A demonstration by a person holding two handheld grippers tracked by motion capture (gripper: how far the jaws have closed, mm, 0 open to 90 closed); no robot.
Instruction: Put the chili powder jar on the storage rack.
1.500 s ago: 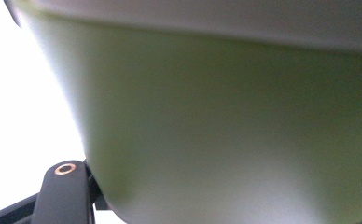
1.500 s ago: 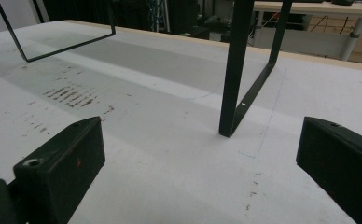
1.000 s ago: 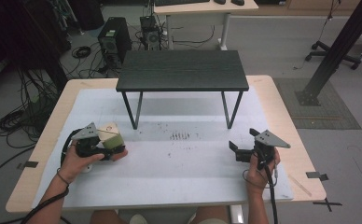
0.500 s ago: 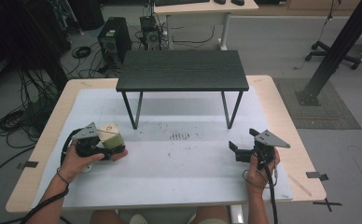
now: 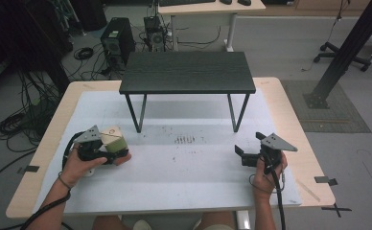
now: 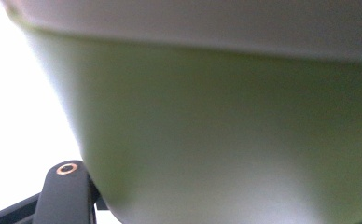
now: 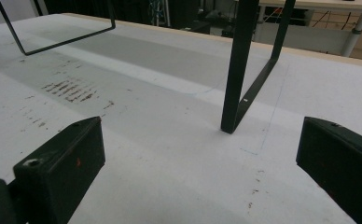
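The left hand-held gripper (image 5: 108, 152) is squeezed shut on a small green and cream block (image 5: 113, 139); held near its edge, it might slip out. The right hand-held gripper (image 5: 239, 154) gapes wide, empty

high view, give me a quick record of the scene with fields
setting: white table with a black stand on its far half
held thing: green and cream block, near the table's left edge
left gripper: shut on the block; its own view shows the green side close up
right gripper: open, nothing between the jaws, low over the table's right side
right gripper view: stand leg ahead
table marks: brown scuffs near the middle
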